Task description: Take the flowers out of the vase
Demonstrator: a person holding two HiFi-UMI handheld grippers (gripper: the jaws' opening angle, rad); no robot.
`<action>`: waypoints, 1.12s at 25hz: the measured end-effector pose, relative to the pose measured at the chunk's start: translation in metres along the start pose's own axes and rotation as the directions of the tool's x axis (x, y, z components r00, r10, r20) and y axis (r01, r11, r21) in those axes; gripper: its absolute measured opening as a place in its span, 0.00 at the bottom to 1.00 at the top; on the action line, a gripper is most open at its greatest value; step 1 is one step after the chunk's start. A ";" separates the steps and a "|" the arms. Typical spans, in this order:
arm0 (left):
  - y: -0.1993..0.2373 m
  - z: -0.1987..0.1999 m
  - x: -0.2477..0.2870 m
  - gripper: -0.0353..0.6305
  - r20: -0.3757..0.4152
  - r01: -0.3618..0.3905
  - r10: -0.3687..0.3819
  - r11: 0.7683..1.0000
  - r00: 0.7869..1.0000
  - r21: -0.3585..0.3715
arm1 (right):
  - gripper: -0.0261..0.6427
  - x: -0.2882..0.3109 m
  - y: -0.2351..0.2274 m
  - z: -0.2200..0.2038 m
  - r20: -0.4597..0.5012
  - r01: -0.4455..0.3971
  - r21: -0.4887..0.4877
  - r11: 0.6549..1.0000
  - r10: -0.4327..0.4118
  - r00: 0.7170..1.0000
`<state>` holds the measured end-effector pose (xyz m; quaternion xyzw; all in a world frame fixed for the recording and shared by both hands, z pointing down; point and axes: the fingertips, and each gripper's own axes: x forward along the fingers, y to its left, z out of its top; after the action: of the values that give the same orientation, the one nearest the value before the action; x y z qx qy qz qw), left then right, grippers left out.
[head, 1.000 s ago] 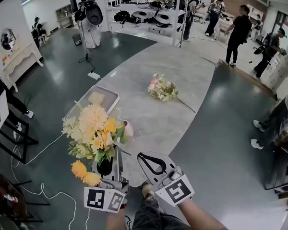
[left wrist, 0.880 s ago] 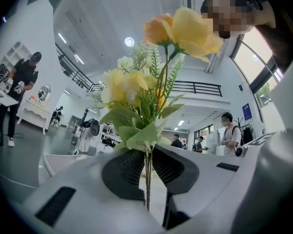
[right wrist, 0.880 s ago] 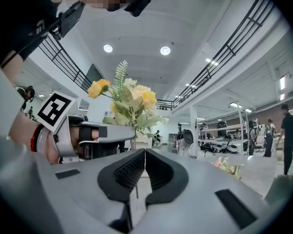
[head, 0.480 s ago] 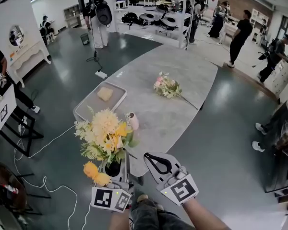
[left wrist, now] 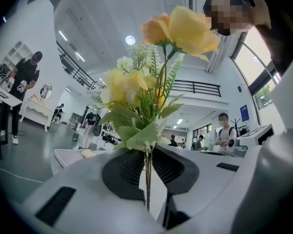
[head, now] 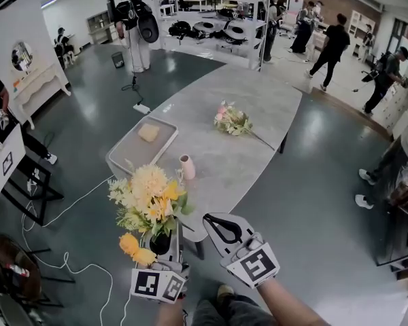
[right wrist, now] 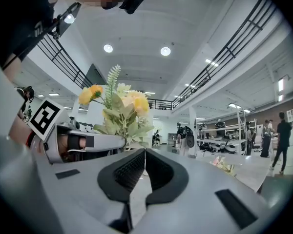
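Left tool (left wrist: pixel 147 156) clamps the thin stems of a yellow bouquet (head: pixel 149 199). The bouquet is now drawn back past the near end of the bench (head: pixel 258 100), clear of the pink vase (head: pixel 187 167) it overlapped a second ago, so that bunch looks out. Right tool (right wrist: pixel 143 155), beside it, is closed and empty. The grey stone-look bench carries a tray (head: pixel 126 158) and a second bunch (head: pixel 231 119) lying flat. Large hall, glossy floor (head: pixel 313 182), people standing.

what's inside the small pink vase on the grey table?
Nothing sticks out of the small pink vase: no stems or blooms above its rim. Its inside is too small to see into. The yellow flower bouquet sits clamped in the left gripper instead.
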<state>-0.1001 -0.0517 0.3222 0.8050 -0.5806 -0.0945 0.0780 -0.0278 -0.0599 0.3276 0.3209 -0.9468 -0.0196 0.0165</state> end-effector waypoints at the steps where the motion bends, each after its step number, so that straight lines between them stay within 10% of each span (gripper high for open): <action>1: -0.011 -0.007 -0.033 0.14 -0.001 0.004 -0.004 1.000 1.000 0.002 | 0.07 -0.021 0.026 -0.003 0.004 0.005 0.002 1.000 -0.005 1.000; 28: -0.045 0.007 -0.091 0.14 -0.034 0.079 -0.079 0.997 0.996 0.003 | 0.07 -0.068 0.071 0.026 0.011 0.100 0.019 0.995 -0.100 0.995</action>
<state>-0.0887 0.0482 0.3101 0.8288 -0.5472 -0.0828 0.0821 -0.0182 0.0386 0.3035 0.3681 -0.9297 -0.0135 0.0071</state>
